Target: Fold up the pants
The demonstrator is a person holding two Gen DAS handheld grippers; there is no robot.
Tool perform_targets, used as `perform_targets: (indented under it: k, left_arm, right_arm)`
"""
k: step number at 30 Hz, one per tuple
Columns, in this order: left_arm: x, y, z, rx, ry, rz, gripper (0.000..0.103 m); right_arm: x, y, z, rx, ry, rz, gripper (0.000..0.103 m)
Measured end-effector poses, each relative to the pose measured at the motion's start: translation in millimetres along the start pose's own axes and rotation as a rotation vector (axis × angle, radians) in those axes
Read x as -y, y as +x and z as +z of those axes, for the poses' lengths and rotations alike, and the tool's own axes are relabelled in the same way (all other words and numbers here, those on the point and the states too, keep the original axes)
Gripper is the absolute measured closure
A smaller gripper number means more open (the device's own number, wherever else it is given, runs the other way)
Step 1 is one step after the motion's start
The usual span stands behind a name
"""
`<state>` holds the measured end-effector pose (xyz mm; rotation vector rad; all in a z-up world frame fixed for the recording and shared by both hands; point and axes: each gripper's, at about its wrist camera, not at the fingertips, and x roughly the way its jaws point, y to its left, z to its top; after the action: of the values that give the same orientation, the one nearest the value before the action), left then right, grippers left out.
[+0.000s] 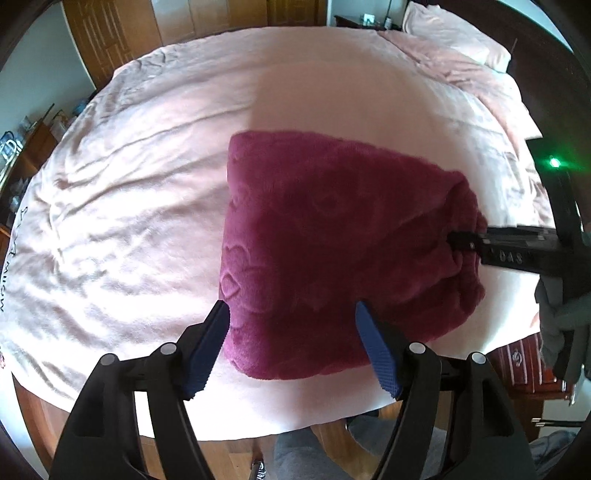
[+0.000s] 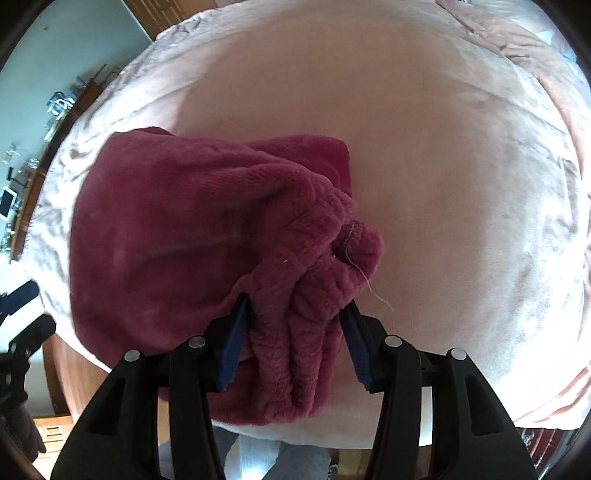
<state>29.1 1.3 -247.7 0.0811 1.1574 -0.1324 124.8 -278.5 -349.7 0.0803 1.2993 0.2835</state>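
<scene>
- The pants (image 1: 332, 251), a thick plum-red fleece pair, sit folded into a chunky bundle on the pink bedspread (image 1: 129, 206), close to the near edge of the bed.
- The left gripper (image 1: 295, 350) hangs just above the bundle's near edge with its blue-padded fingers (image 1: 207, 350) spread wide; nothing is between them.
- The right gripper (image 2: 295, 339) has its fingers (image 2: 232, 347) pressed in on a bunched, ribbed wad of the pants, which looks like the waistband end, and a loose thread trails from that wad.
- From the left camera, the right gripper's black body comes in from the right side, its tip buried in the fleece.
- A pillow (image 1: 454, 33) lies at the far corner of the bed.
</scene>
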Motion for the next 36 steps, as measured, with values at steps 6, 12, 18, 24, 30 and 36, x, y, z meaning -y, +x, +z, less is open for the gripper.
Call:
perform_targets:
  k: [6, 12, 18, 24, 30, 36]
  left_arm:
    - [9, -15, 16, 0.033, -0.018, 0.016, 0.021]
    - [21, -27, 26, 0.054, -0.016, 0.030, 0.014]
    - [29, -27, 33, 0.059, -0.015, 0.054, 0.013]
    - [32, -24, 40, 0.063, -0.018, 0.071, 0.013]
    - [28, -18, 43, 0.048, -0.014, 0.072, 0.011]
    - [16, 5, 54, 0.014, 0.015, 0.056, 0.011]
  right_arm:
    - [9, -34, -13, 0.030, 0.003, 0.064, 0.034]
    - [19, -59, -14, 0.082, 0.007, 0.106, 0.027]
    - [31, -71, -17, 0.127, 0.016, 0.127, 0.019]
    - [38, -75, -18, 0.158, -0.001, 0.145, 0.009]
    - [35, -66, -19, 0.149, -0.017, 0.157, 0.005]
    - [30, -55, -17, 0.121, 0.027, 0.131, 0.003]
